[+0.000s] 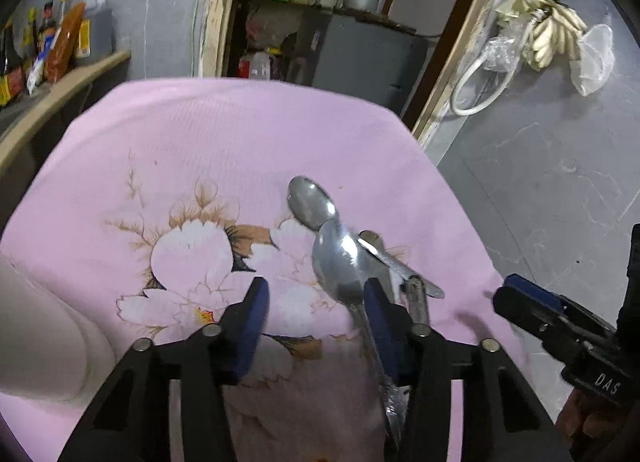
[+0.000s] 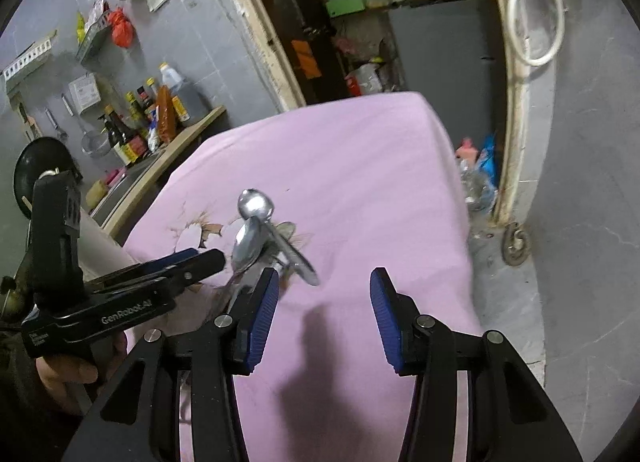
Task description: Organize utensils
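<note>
Several steel spoons lie in a loose pile on the pink flowered cloth [image 1: 208, 133]. The far spoon [image 1: 311, 201] points away, and a nearer large spoon [image 1: 338, 266] overlaps it. In the right wrist view the pile [image 2: 256, 229] lies left of centre. My left gripper [image 1: 316, 298] is open, its right finger [image 1: 378, 314] beside the near spoon's handle. My right gripper [image 2: 324, 294] is open and empty above the cloth [image 2: 360, 181], right of the pile. The right gripper also shows at the right edge of the left wrist view [image 1: 560, 326]. The left gripper shows in the right wrist view [image 2: 180, 262].
A wooden counter [image 1: 68, 89] with sauce bottles [image 1: 52, 45] stands to the left. A doorway with shelves and a grey cabinet [image 1: 360, 57] lies behind the table. The grey floor [image 1: 540, 181] is to the right, past the table's edge.
</note>
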